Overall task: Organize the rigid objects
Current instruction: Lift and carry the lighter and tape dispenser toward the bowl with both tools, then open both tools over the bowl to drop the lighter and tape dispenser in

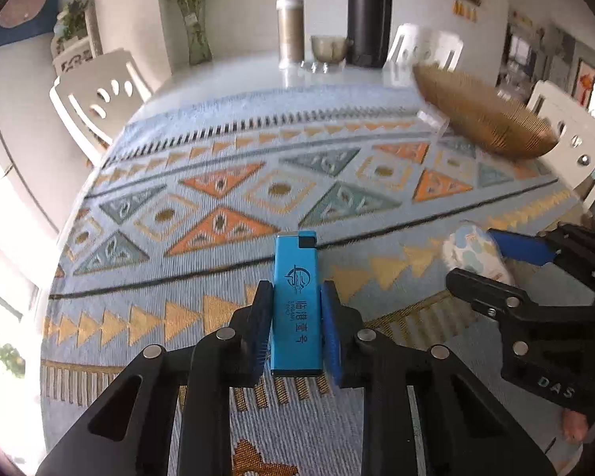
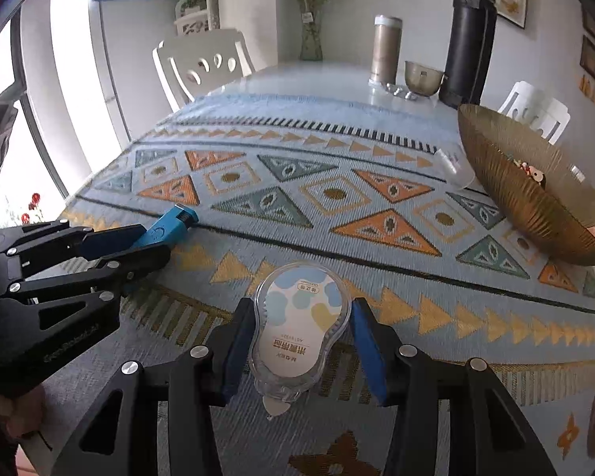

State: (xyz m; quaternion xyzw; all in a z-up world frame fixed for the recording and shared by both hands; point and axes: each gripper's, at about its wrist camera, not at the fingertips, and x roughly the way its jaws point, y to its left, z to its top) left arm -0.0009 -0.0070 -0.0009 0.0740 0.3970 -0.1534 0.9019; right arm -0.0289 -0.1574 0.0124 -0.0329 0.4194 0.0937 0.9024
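My left gripper is shut on a blue lighter that points forward over the patterned cloth; the same gripper and lighter show at the left of the right wrist view. My right gripper is shut on a clear correction tape dispenser with a blue and yellow spotted label; this gripper and the dispenser show at the right of the left wrist view. A ribbed golden bowl stands at the far right with small items inside.
A patterned blue cloth covers the table. At the far end stand a black flask, a beige canister, a small metal cup and a vase. White chairs surround the table. A clear cup lies beside the bowl.
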